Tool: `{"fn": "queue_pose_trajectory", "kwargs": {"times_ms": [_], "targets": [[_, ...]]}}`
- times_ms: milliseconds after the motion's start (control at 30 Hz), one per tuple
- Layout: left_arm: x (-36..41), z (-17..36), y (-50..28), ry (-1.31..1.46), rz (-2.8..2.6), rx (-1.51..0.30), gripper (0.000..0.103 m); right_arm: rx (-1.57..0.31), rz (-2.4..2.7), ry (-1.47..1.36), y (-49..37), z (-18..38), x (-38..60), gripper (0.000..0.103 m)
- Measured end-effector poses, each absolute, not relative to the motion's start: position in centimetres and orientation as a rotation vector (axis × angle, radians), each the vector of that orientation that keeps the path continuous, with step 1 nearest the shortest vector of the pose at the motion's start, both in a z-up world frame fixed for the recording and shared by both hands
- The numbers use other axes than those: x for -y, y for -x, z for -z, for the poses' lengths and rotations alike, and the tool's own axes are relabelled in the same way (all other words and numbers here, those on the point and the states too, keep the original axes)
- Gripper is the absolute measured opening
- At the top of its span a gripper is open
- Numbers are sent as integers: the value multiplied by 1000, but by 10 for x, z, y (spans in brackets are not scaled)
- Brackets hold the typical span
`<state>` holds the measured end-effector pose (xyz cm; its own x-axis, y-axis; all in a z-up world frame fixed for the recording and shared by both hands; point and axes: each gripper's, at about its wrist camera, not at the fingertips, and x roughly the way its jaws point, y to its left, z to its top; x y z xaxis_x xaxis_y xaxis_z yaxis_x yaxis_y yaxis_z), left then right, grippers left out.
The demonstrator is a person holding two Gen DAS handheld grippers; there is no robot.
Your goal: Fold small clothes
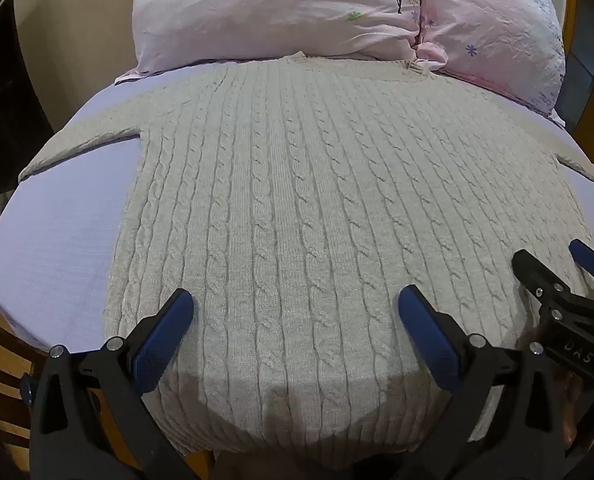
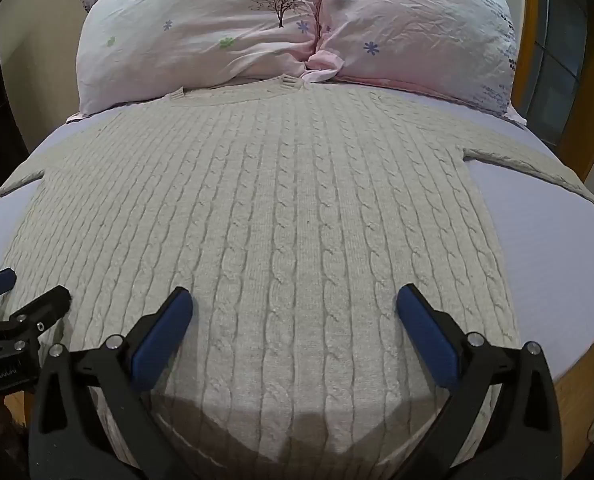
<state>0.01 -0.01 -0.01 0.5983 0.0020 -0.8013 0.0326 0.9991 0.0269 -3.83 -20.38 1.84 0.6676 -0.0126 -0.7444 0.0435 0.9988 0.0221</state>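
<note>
A pale grey cable-knit sweater (image 1: 297,208) lies flat on the bed, collar toward the pillows, sleeves spread out to both sides. It also shows in the right wrist view (image 2: 281,216). My left gripper (image 1: 295,308) is open and empty above the sweater's hem, left of centre. My right gripper (image 2: 295,308) is open and empty above the hem, right of centre. The right gripper shows at the right edge of the left wrist view (image 1: 553,264); the left gripper shows at the left edge of the right wrist view (image 2: 29,292).
A lilac bedsheet (image 1: 57,248) covers the mattress. Two pink flowered pillows (image 1: 273,12) (image 2: 425,28) lean at the head of the bed, touching the collar. A wooden bed frame (image 2: 577,392) runs along the right side and the near edge.
</note>
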Motion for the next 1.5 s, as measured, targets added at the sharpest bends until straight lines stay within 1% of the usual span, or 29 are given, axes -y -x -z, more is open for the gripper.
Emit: {"fn": "queue_pose_trajectory", "kwargs": {"times_ms": [1500], "targets": [[0, -1, 0, -38, 19, -916, 102, -829, 30, -40, 39, -19, 204, 101]]}}
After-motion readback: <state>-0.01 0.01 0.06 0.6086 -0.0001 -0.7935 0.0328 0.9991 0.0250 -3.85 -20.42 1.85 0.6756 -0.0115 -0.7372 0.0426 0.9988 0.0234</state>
